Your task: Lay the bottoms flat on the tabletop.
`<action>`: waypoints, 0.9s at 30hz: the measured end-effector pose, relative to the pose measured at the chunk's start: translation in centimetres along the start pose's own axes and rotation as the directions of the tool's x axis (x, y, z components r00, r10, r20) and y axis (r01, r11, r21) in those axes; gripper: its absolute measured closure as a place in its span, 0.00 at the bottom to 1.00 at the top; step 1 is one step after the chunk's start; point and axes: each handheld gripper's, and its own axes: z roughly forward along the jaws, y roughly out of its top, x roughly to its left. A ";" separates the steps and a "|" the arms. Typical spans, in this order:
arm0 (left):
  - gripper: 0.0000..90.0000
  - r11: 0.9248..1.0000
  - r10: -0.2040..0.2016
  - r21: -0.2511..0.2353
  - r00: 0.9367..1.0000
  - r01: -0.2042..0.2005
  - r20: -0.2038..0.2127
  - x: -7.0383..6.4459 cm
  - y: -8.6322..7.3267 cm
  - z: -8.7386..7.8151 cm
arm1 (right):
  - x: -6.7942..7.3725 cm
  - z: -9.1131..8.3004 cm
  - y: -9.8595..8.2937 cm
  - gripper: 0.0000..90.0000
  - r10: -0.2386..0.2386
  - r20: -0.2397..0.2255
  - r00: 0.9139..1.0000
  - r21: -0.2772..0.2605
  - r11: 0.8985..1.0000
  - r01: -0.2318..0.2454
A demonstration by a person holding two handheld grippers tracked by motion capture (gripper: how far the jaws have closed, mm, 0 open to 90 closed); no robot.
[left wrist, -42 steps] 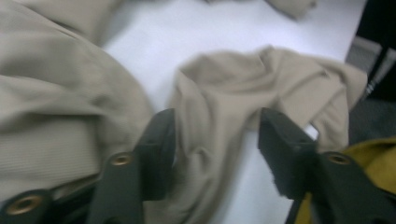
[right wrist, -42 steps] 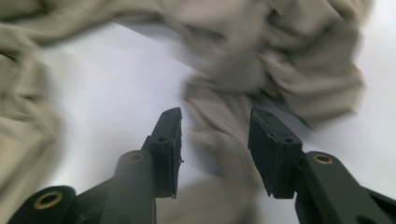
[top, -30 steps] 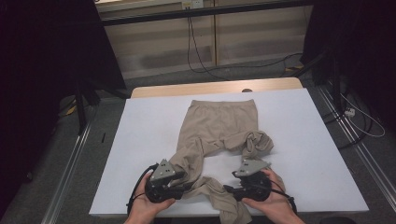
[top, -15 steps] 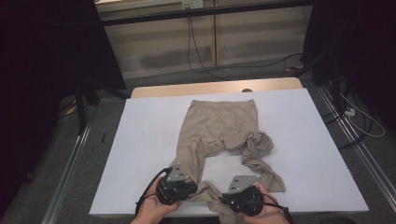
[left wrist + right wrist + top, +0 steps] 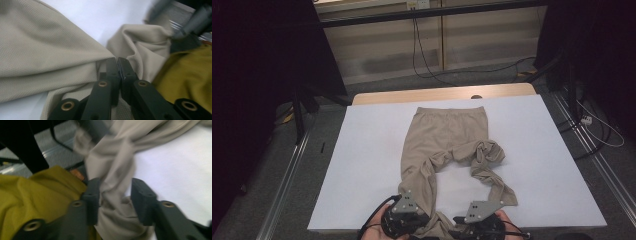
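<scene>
While the leggings [image 5: 444, 145] lie flat on the white table [image 5: 362, 165] with one leg end at its near edge, the left gripper [image 5: 118, 67] pinches that fabric and the right gripper [image 5: 115, 195] straddles it, jaws apart.

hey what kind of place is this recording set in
Probably a lab or workshop data-collection bench, not a home: a white-covered table with beige leggings, metal floor rails, loose cables, and dark curtains around.

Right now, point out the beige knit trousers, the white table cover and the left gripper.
beige knit trousers [image 5: 447, 132], high view, flat upper part below the waistband.
white table cover [image 5: 367, 170], high view, bare left area.
left gripper [image 5: 117, 65], left gripper view, closed jaw tips.
</scene>
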 end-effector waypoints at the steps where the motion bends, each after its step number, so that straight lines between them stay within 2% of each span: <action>1: 0.98 1.000 0.009 0.002 1.000 -0.009 0.007 -0.4 -0.2 -0.1 | -0.2 -0.3 0.0 0.59 0.010 0.008 1.000 -0.010 1.000 -0.010; 5: 0.98 1.000 0.024 -0.001 0.999 -0.024 0.038 -1.2 -0.3 -0.3 | -0.8 -0.5 0.1 0.57 0.025 0.030 0.999 -0.027 0.999 -0.024; 7: 0.96 1.000 0.016 -0.016 0.999 -0.015 0.045 -1.1 -0.1 -0.4 | -1.2 -0.2 0.3 0.63 0.026 0.041 0.999 -0.029 0.999 -0.025; 8: 0.91 0.999 0.017 -0.028 0.999 -0.016 0.040 -0.9 0.0 -0.5 | -1.4 0.0 0.4 0.67 0.022 0.043 0.999 -0.025 0.999 -0.021; 9: 0.84 0.999 0.006 -0.051 1.000 -0.005 0.029 -0.7 0.1 -0.8 | -1.7 0.1 0.5 0.70 0.014 0.047 0.999 -0.007 1.000 -0.013; 11: 0.82 0.997 0.005 -0.080 1.000 -0.005 0.002 0.1 0.1 -1.5 | -1.9 0.5 0.4 0.69 0.019 0.061 0.998 0.016 1.000 -0.020; 13: 0.75 0.994 -0.023 -0.104 0.999 0.019 -0.038 1.1 0.0 -1.8 | -1.9 0.8 0.0 0.71 0.021 0.053 0.998 0.045 0.999 -0.023; 15: 0.70 0.995 -0.040 -0.095 0.997 0.034 -0.070 1.9 -0.2 -1.6 | -1.5 1.2 -0.3 0.68 0.013 0.053 0.999 0.066 0.998 -0.016; 17: 0.65 0.996 -0.056 -0.081 0.994 0.049 -0.092 2.5 -0.4 -1.2 | -1.1 1.3 -0.2 0.66 -0.003 0.065 0.998 0.059 0.998 -0.001; 19: 0.58 0.996 -0.054 -0.074 0.992 0.045 -0.118 2.7 -0.2 -0.9 | -1.2 1.4 0.0 0.66 -0.004 0.080 0.997 0.049 0.999 0.000; 22: 0.57 0.999 -0.021 -0.030 0.989 0.017 -0.149 2.8 -0.1 -0.1 | -2.0 1.8 0.7 0.70 0.003 0.098 0.995 0.039 0.999 -0.007; 23: 0.59 1.000 -0.028 -0.012 0.989 0.026 -0.144 2.8 -0.1 0.2 | -2.4 2.0 1.1 0.72 0.003 0.110 0.994 0.033 0.999 -0.007; 24: 0.62 0.999 -0.035 -0.017 0.989 0.033 -0.141 2.8 -0.1 0.3 | -2.8 2.3 1.5 0.73 0.005 0.114 0.993 0.027 1.000 -0.008; 25: 0.69 0.999 -0.038 -0.007 0.992 0.038 -0.123 2.8 0.0 0.3 | -3.1 2.5 2.0 0.74 0.005 0.123 0.992 0.020 1.000 -0.008; 26: 0.83 0.999 -0.035 -0.006 0.993 0.035 -0.113 2.8 0.1 0.3 | -3.5 2.8 2.4 0.75 -0.001 0.132 0.991 0.017 1.000 -0.002; 27: 0.90 0.999 -0.034 -0.002 0.994 0.034 -0.105 2.7 0.1 0.3 | -3.8 3.1 2.9 0.76 -0.001 0.132 0.991 0.013 1.000 -0.001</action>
